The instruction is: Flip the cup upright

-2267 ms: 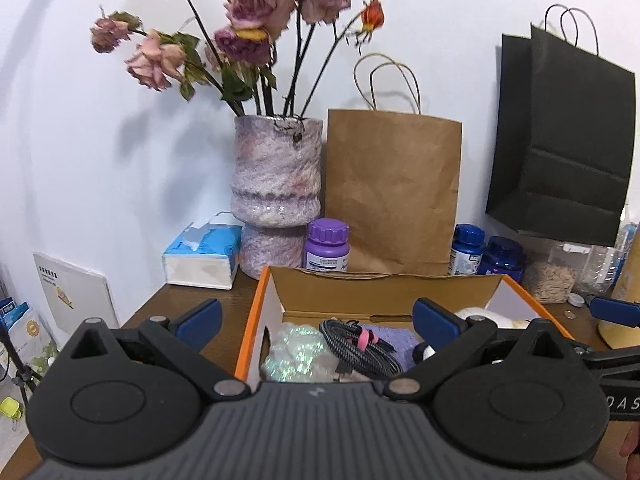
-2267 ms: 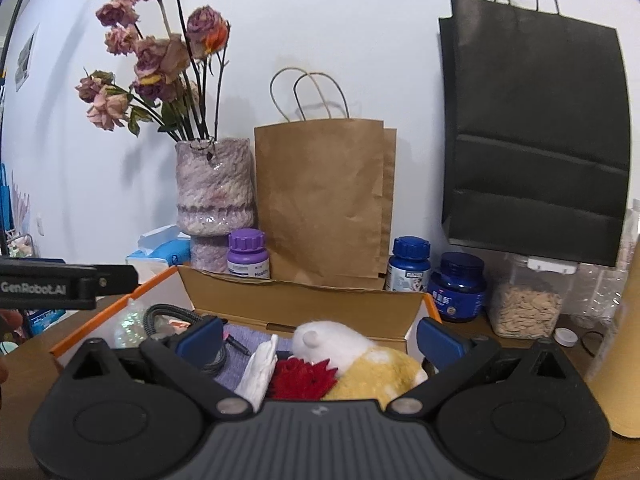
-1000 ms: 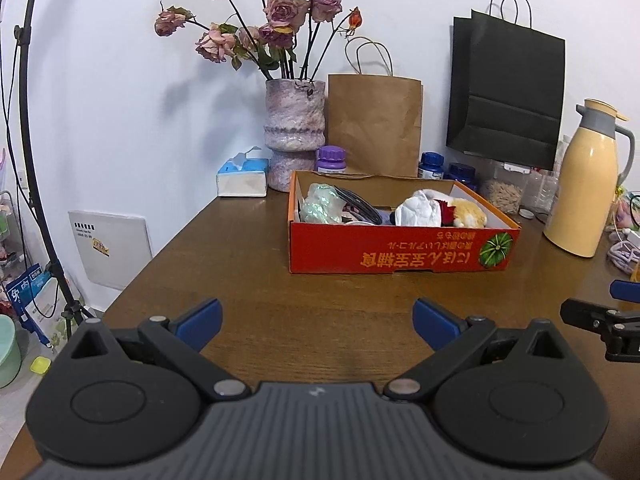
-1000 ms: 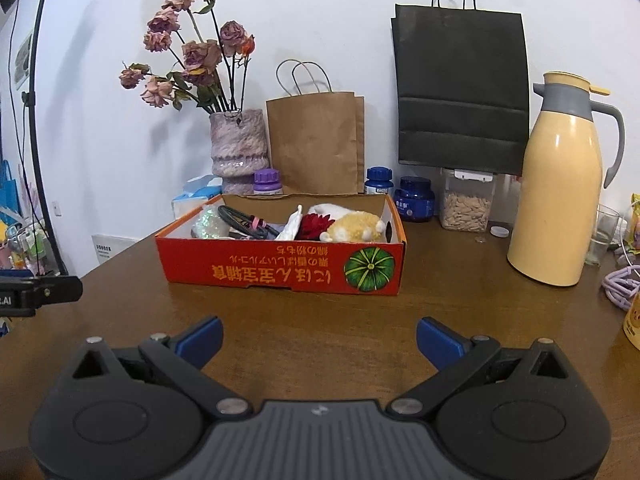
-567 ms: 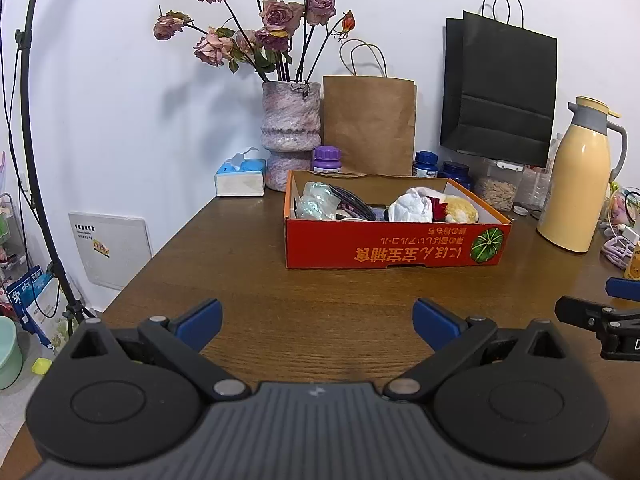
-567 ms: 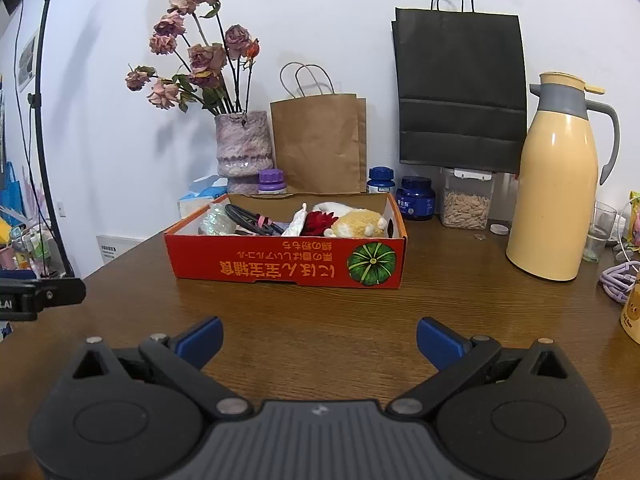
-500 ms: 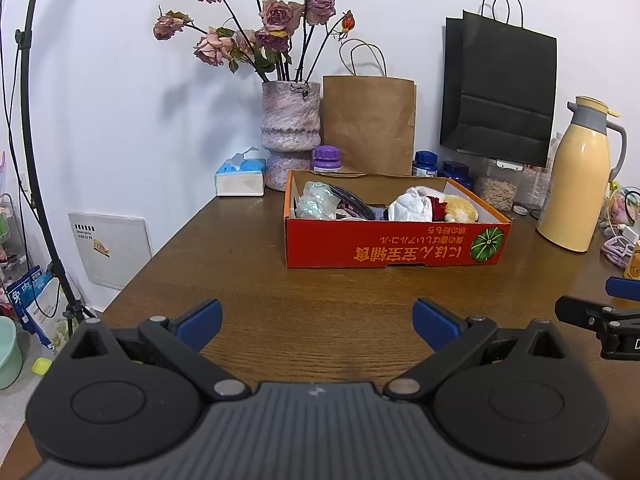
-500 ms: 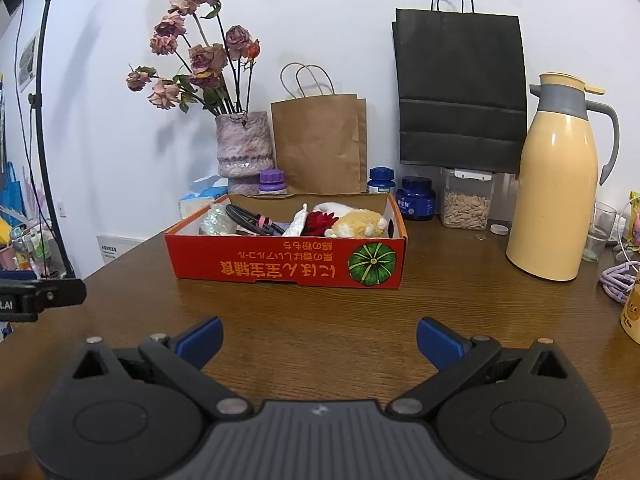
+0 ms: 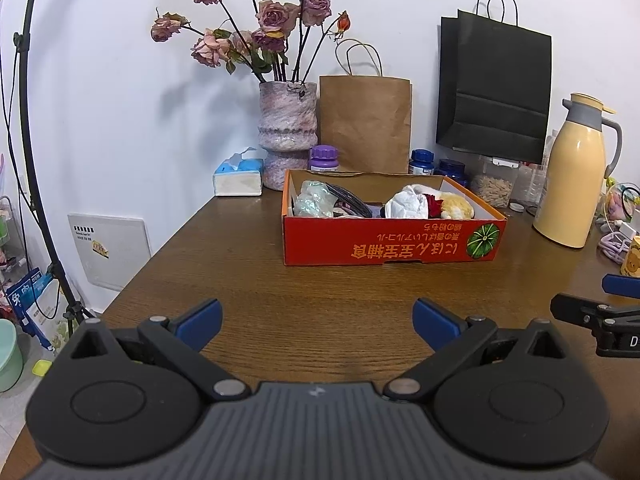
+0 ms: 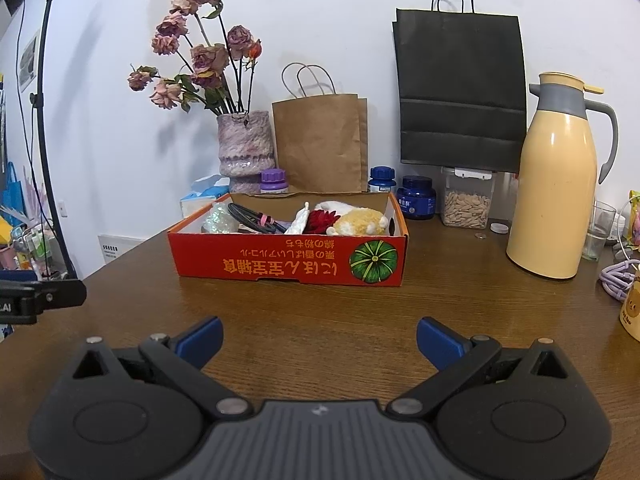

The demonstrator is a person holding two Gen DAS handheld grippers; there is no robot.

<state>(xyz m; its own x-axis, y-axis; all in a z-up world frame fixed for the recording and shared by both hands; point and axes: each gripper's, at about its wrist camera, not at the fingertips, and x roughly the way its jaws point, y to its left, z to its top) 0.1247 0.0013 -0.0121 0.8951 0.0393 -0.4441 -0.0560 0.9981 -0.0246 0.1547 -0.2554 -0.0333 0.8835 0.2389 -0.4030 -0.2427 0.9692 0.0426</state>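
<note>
Both grippers, left (image 9: pixel 316 316) and right (image 10: pixel 319 339), gape wide, empty, above the table (image 10: pixel 320 304).

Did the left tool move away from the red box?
Yes. The left tool backed away: before, it hung right over the red box; now bare table lies between them.

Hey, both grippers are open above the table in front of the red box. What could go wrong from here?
1. The yellow cup is cut off at the right wrist view's right edge, so the right gripper might misjudge its orientation or grasp.
2. Reaching there could snag the purple cable or knock the clear glass beside the thermos.
</note>
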